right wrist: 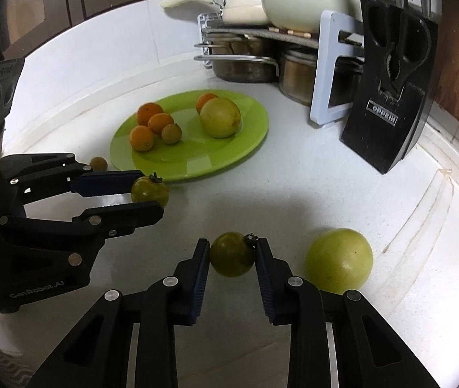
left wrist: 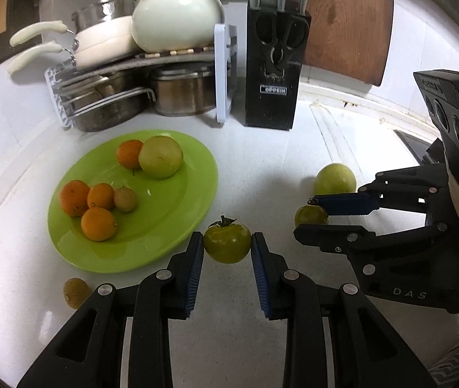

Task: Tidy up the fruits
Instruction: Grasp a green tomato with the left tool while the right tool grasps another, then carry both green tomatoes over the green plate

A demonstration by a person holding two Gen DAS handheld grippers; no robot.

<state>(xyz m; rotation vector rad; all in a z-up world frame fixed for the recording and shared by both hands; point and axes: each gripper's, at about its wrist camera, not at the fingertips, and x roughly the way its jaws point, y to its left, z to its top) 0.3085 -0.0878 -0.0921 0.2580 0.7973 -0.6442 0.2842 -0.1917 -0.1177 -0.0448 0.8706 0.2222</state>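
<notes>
Where fingers overlap — small fruit (left wrist: 74, 292) half-hidden

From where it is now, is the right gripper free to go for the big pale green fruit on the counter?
Probably not yet: the right gripper is shut on a small green tomato. The pale green fruit lies right beside it, with bare counter around it.
</notes>
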